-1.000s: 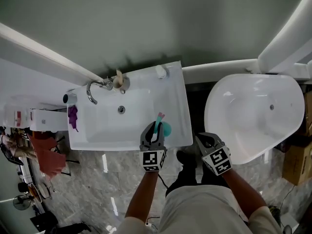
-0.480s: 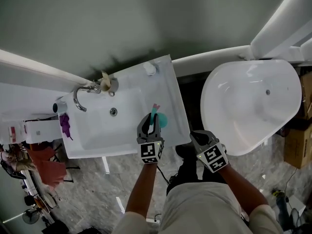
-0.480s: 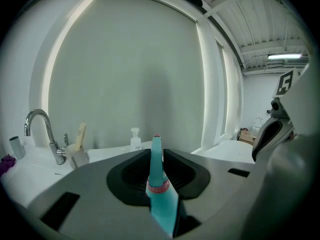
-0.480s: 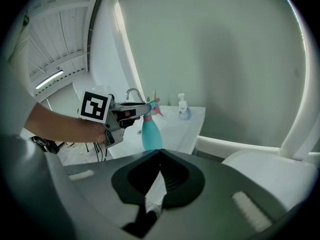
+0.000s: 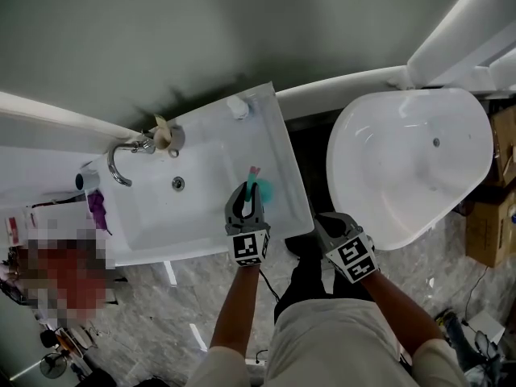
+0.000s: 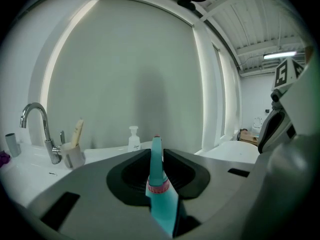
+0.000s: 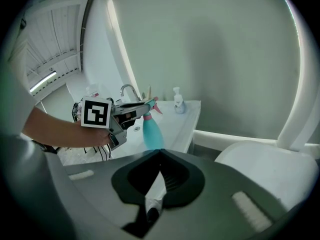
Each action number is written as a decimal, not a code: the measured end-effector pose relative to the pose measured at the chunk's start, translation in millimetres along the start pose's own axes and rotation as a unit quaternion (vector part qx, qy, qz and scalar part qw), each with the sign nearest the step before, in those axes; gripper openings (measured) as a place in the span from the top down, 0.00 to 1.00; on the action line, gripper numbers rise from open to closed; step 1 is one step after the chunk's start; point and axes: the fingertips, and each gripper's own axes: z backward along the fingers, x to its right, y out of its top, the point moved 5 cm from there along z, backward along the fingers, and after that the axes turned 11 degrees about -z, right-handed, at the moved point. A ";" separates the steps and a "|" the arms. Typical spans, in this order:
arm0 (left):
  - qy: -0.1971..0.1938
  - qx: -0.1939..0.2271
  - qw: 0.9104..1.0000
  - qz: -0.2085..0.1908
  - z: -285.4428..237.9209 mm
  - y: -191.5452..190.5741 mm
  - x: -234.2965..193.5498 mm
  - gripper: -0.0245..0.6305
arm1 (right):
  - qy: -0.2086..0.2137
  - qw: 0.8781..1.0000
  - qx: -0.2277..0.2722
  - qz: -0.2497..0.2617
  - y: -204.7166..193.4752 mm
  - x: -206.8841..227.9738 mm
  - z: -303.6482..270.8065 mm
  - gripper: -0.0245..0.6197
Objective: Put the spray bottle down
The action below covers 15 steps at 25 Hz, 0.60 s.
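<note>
My left gripper [image 5: 246, 206] is shut on the neck of a teal spray bottle [image 5: 262, 189] with a pink nozzle. The bottle hangs upright over the right front part of the white sink [image 5: 153, 220]; I cannot tell whether its base touches the counter. In the left gripper view the bottle's head [image 6: 159, 194] fills the slit between the jaws. The right gripper view shows the bottle [image 7: 151, 131] under the left gripper [image 7: 131, 111]. My right gripper [image 5: 337, 230] hovers off the sink's front right corner, tips together [image 7: 160, 154]. A thin white sliver shows in its slit; I cannot tell what it is.
A chrome faucet [image 5: 121, 156], a cup with a tube [image 5: 165, 135] and a white soap dispenser [image 5: 236, 106] stand along the sink's back edge. A white bathtub [image 5: 403, 160] lies to the right across a dark gap. Cardboard boxes [image 5: 493, 224] sit at the far right.
Both grippers have sunk a little. The left one has kept the bottle in its grip and brought it lower over the sink's right front part.
</note>
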 end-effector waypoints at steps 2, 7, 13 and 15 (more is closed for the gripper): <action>0.001 0.003 1.000 -0.009 0.3 -1.4 0.4 0.84 | -0.004 1.000 -0.007 -0.003 -3.6 2.2 -1.2 0.95; 0.004 -0.006 1.000 -0.019 4.9 -4.6 5.4 0.83 | -0.002 1.000 -0.011 -0.002 -5.6 -1.1 2.6 0.95; -0.003 -0.011 0.999 -0.034 8.2 1.3 6.6 0.81 | -0.005 1.000 -0.003 -0.005 -3.3 2.4 4.0 0.95; -0.001 -0.011 0.999 -0.034 10.0 4.1 6.6 0.80 | -0.004 1.000 -0.001 -0.003 -2.9 1.5 7.3 0.95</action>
